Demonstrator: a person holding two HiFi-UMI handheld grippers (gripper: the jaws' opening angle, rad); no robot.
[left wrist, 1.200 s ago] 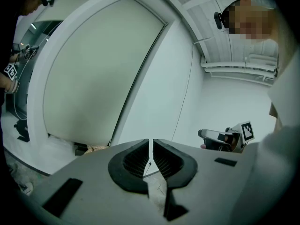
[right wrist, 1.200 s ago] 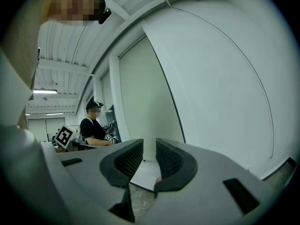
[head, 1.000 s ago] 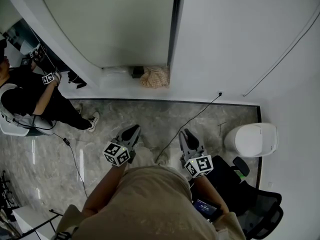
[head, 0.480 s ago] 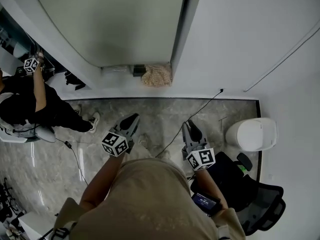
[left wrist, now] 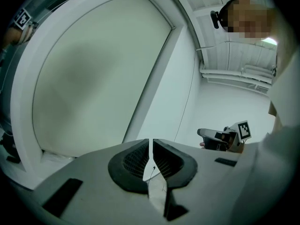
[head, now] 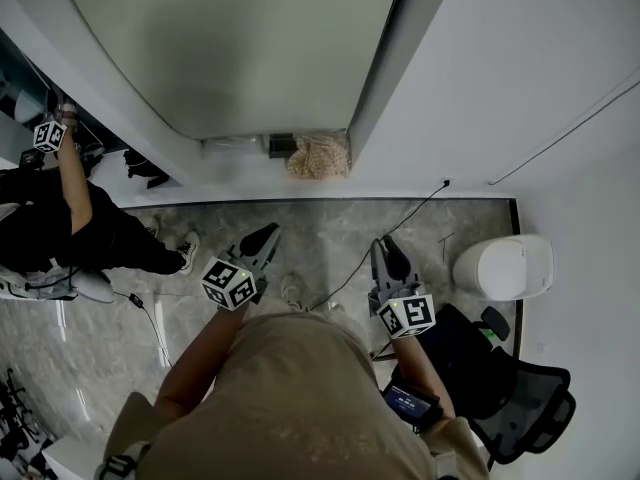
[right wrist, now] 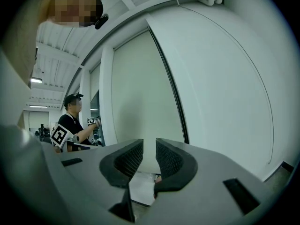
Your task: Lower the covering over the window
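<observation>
Blind hangs flat and grey-green inside the white window frame, straight ahead of both tongs, its bottom edge down near the sill. On that sill a beige cloth bundle sits at the frame's right corner. Left gripper points at the blind, jaws a thin slit apart, nothing in them. Right gripper points there too, jaws clearly parted and empty. A black cable crosses the marble floor. White bin at right, another person at left.
</observation>
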